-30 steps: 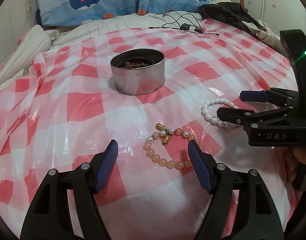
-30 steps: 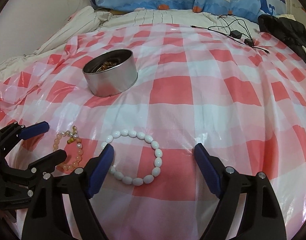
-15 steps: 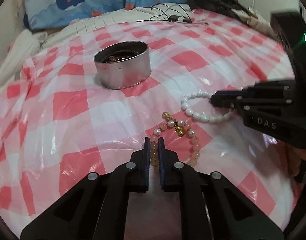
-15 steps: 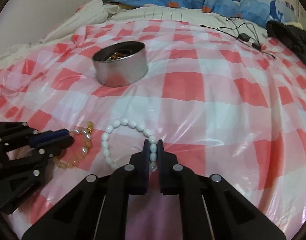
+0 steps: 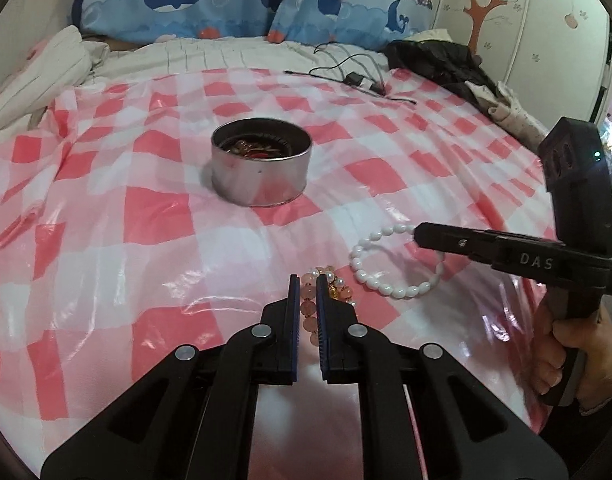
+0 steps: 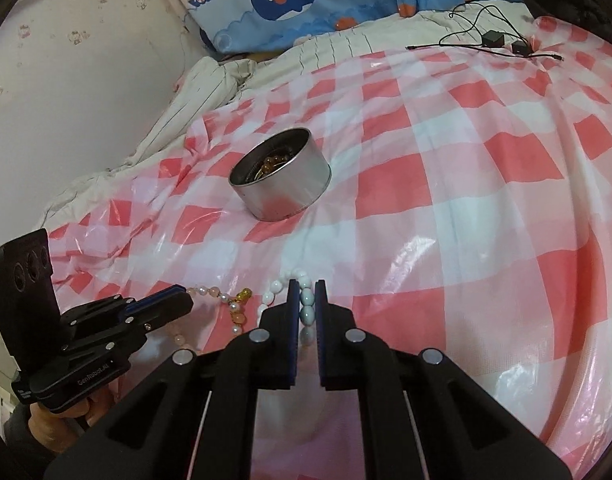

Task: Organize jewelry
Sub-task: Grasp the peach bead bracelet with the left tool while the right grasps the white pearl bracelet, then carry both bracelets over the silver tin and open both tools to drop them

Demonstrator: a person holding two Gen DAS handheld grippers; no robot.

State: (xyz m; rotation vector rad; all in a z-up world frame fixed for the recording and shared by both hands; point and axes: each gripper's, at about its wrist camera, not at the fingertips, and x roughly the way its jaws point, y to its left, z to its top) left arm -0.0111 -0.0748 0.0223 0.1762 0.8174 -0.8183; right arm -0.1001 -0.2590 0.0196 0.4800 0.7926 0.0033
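So there's a pink bead bracelet (image 5: pixel 308 307) with a few small pearls and gold-coloured charms, pinched between the left tongs (image 5: pixel 307 286). Right next to it is a white bracelet (image 5: pixel 390 261) made of oval beads, laid out in a loop, one side clamped in the right tongs (image 6: pixel 306 291). Whether either is off the checkered cloth, can't tell. Further back sits a round silver tin (image 5: pixel 261 171), upright and lidless, with amber and dark beads inside.
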